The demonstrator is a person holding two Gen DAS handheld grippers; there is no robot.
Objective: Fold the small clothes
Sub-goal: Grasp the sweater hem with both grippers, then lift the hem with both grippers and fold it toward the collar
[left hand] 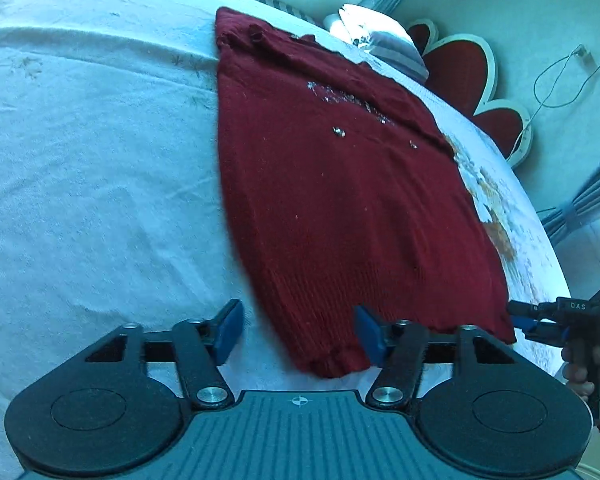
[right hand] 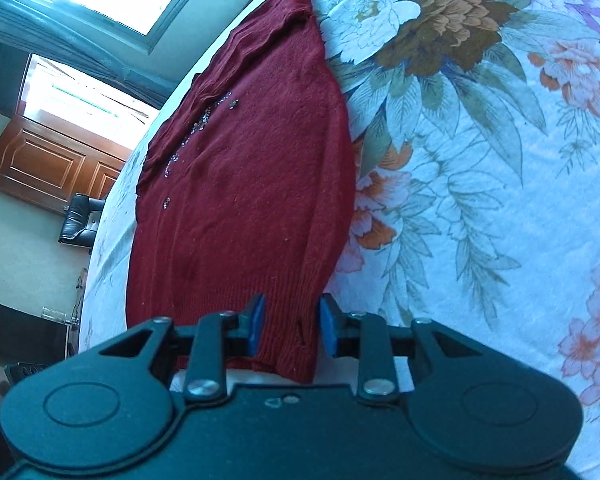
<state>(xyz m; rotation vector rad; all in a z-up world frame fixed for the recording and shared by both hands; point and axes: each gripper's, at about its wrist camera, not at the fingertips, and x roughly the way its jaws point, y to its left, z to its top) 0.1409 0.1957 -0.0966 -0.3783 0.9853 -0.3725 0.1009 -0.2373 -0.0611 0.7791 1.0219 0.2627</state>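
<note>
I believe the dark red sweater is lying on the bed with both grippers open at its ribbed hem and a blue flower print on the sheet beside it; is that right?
Nearly: the sheet's flowers are brown, orange and white, as the right wrist view shows. The dark red sweater does lie on the bed, and the left gripper and right gripper are open at its ribbed hem.

Sweater [left hand: 340,200]: matt red knit, ribbed hem (shiny beads on chest)
Sheet [right hand: 480,200]: smooth floral cloth
Grippers [left hand: 298,332]: matt black plastic, blue pads [right hand: 256,324], metal pins
Door [right hand: 48,160]: glossy wood
</note>
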